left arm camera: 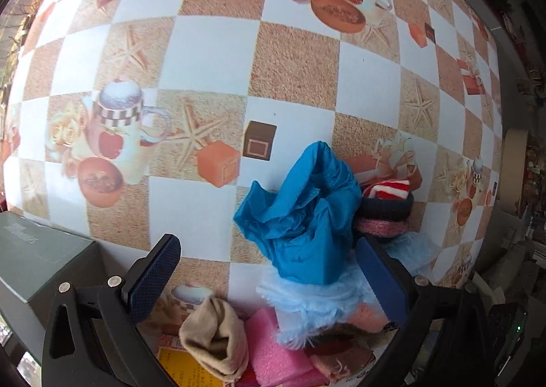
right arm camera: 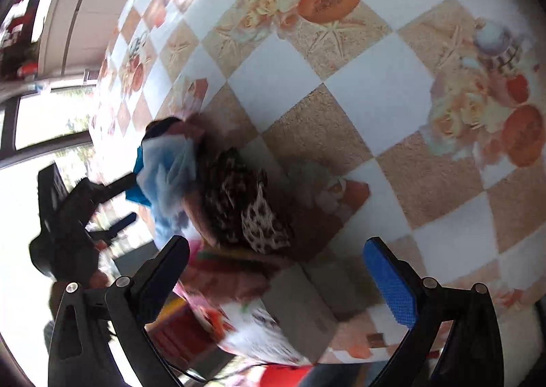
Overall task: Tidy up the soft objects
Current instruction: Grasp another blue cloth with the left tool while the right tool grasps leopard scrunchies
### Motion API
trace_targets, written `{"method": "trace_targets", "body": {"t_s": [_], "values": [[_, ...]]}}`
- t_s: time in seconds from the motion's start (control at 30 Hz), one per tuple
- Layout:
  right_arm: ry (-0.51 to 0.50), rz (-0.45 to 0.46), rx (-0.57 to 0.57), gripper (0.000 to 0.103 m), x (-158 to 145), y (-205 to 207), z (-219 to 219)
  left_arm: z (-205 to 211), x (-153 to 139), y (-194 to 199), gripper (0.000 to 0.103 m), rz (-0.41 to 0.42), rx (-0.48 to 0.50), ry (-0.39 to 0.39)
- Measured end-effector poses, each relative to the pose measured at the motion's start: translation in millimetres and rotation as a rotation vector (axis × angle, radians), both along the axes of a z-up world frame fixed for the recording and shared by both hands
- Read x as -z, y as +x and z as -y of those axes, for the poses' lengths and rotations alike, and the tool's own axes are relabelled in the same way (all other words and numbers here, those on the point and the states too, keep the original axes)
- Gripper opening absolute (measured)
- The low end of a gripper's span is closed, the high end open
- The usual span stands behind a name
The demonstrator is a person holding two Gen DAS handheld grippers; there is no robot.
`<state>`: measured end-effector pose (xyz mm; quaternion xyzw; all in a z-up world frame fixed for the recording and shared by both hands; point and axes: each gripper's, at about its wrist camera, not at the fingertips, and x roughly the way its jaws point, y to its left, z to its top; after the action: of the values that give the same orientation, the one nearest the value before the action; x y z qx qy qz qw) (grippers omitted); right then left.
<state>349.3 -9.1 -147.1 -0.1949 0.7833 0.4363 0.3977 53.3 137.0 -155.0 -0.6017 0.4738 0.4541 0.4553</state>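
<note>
In the left wrist view a pile of soft things lies on the checkered tablecloth (left arm camera: 204, 56): a crumpled bright blue cloth (left arm camera: 307, 213), a fluffy light blue cloth (left arm camera: 307, 305), pink foam (left arm camera: 276, 353), a beige sock (left arm camera: 215, 336), and a red-white striped item (left arm camera: 389, 189) on dark and pink knit rolls. My left gripper (left arm camera: 269, 278) is open, its fingers either side of the light blue cloth. My right gripper (right arm camera: 286, 278) is open and empty above a leopard-print cloth (right arm camera: 259, 216) and a cardboard box (right arm camera: 300, 308). The left gripper also shows in the right wrist view (right arm camera: 112, 203).
A grey box (left arm camera: 37, 257) stands at the left edge of the left wrist view. A yellow printed box (left arm camera: 191, 370) lies under the sock. The tablecloth (right arm camera: 375, 97) stretches far ahead of both grippers. A window is at the left of the right wrist view.
</note>
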Motion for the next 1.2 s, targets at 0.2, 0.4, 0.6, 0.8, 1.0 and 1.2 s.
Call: {"method": "trace_targets", "body": {"t_s": [0.2,0.4,0.6,0.8,1.0,1.2], "values": [[-0.043,-0.043,0.004,0.103,16.9,-10.9,-7.3,2.7,21.4,0.8,0.103,-0.026,-0.017,-0.039],[-0.144,-0.126,0.153,0.103,43.9,-3.2,5.2,6.9,28.7,3.4,0.097,-0.056,0.017,-0.037],[-0.179,-0.232,0.209,0.048,55.2,-9.2,7.2,12.1,36.1,17.5,0.076,-0.058,0.058,-0.065],[-0.151,-0.194,0.159,0.024,53.0,4.9,10.5,14.6,23.7,37.0,0.034,-0.068,0.146,-0.029],[-0.081,-0.012,0.039,0.024,27.9,43.0,26.8,10.9,-7.7,24.1,0.034,-0.125,0.168,0.053],[-0.048,0.193,-0.122,0.034,16.2,64.9,46.0,23.7,-48.8,9.2,0.034,-0.089,0.175,0.123]]}}
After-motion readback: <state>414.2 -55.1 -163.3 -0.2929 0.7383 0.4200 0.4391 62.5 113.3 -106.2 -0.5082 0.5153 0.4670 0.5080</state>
